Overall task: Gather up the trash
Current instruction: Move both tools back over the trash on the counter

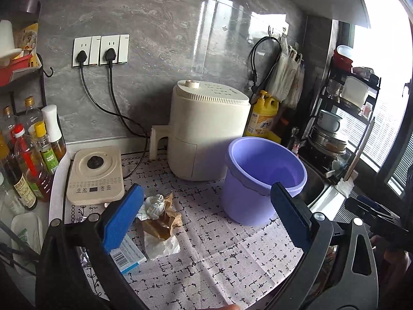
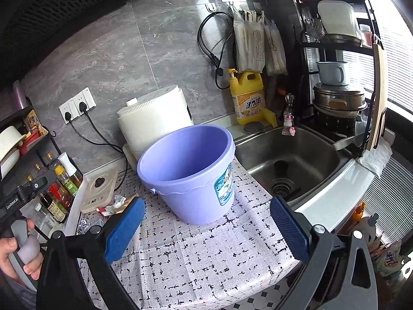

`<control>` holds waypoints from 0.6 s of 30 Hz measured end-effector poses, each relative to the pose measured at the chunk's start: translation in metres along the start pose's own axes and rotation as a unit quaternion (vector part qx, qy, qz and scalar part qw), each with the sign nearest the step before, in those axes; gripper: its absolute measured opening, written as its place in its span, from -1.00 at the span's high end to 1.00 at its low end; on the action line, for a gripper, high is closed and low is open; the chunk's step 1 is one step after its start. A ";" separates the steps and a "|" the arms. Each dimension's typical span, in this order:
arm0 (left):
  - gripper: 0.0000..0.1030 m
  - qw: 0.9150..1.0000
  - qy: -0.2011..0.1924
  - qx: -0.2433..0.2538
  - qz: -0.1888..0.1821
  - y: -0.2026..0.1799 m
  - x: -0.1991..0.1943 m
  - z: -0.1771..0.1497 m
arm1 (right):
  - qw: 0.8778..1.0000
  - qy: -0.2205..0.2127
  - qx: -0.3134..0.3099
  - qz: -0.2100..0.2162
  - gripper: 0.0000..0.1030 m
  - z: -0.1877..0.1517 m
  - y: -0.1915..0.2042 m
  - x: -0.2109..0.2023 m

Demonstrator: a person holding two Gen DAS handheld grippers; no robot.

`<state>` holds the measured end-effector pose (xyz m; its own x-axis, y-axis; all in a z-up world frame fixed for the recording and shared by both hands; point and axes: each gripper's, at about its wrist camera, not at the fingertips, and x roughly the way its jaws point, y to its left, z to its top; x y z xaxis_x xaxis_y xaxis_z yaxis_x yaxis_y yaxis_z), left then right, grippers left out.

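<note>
Crumpled brown-and-white paper trash (image 1: 160, 217) is lying on the patterned white counter mat (image 1: 219, 245), at about nine o'clock from the empty lilac plastic bucket (image 1: 260, 178) and well apart from it. Both the left gripper (image 1: 206, 219) and right gripper (image 2: 206, 230) are hanging spread wide, gripping nothing. The loose wad is looking light — a shallow pinch risks shedding scraps, or snagging the mat and nudging the small barcoded box (image 1: 127, 255) beside it.

Open left tool (image 1: 206, 217), crumpled trash (image 1: 160, 219), purple bucket (image 1: 258, 180)

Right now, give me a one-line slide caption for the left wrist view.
Open left gripper hovers above crumpled paper trash beside the empty purple bucket on the patterned counter mat.
</note>
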<state>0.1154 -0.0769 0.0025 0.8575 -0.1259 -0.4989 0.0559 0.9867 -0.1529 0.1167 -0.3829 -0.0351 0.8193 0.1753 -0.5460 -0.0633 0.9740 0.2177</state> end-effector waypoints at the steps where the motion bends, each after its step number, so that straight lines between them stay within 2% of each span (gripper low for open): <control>1: -0.89 1.000 0.000 -0.003 0.002 0.003 -0.004 -0.002 | 1.000 -0.004 -0.008 -0.003 -0.85 -0.002 0.004 -0.001; 18: -0.89 0.996 -0.031 -0.057 0.061 0.064 -0.074 -0.029 | 0.994 0.025 -0.071 0.079 -0.85 -0.034 0.080 0.005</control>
<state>0.0403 -0.0072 0.0046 0.8845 0.0048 -0.4666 -0.1066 0.9756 -0.1920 0.0967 -0.2996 -0.0481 0.7632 0.3309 -0.5550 -0.2715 0.9436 0.1893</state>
